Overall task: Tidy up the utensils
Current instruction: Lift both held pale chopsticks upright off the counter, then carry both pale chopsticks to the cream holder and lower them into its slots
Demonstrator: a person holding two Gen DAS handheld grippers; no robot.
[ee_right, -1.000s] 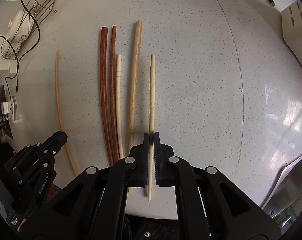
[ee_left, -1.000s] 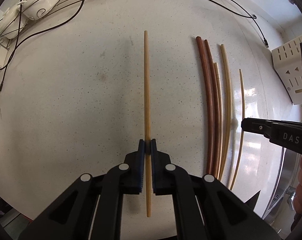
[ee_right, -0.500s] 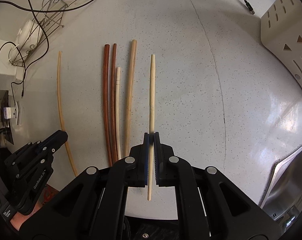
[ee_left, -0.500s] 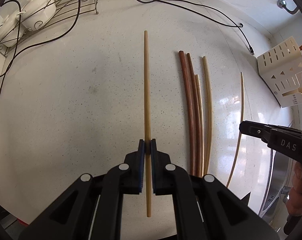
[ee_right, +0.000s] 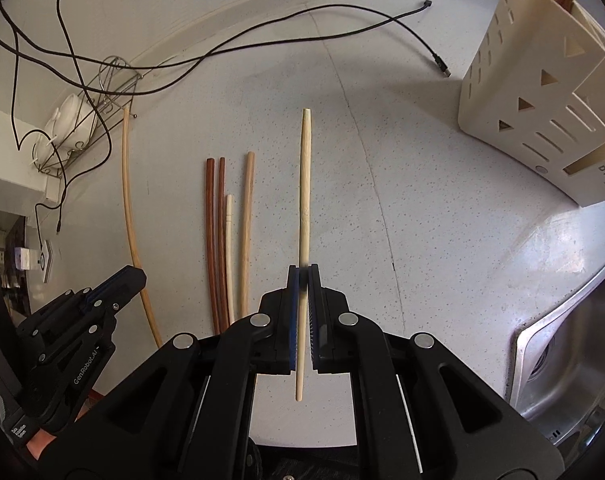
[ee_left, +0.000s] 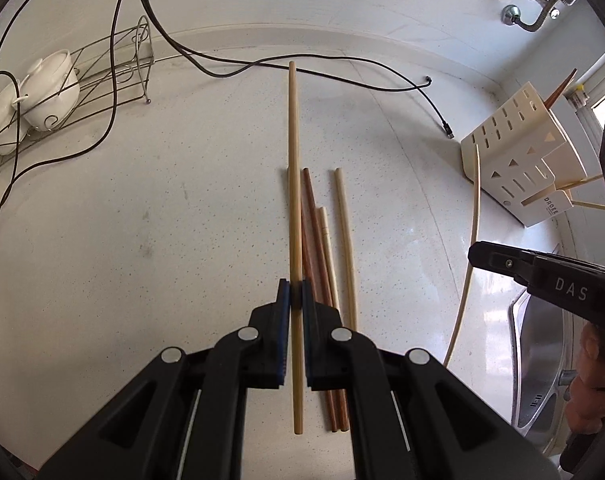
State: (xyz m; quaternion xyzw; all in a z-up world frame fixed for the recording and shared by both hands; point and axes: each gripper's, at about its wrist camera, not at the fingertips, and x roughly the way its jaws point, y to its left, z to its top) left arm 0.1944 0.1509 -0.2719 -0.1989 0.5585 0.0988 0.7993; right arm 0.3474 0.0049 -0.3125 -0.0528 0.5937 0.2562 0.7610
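Observation:
My left gripper (ee_left: 295, 294) is shut on a light wooden chopstick (ee_left: 293, 184) and holds it above the counter. My right gripper (ee_right: 303, 278) is shut on a pale chopstick (ee_right: 304, 184), also raised. Several chopsticks lie side by side on the speckled counter: two dark red-brown ones (ee_right: 215, 240), a short white one (ee_right: 230, 252) and a tan one (ee_right: 246, 224). They also show in the left wrist view (ee_left: 322, 248). A cream slotted utensil holder (ee_right: 542, 92) stands at the right, with sticks in it in the left wrist view (ee_left: 522, 160).
A steel sink (ee_right: 574, 352) lies at the right edge. A wire rack with white bowls (ee_left: 42, 92) stands at the back left. Black cables (ee_left: 262, 68) trail across the back of the counter. The wall runs behind.
Both grippers have lifted and tilted up with their chopsticks. The holder, wall and taps have come into view. The chopsticks on the counter have not moved.

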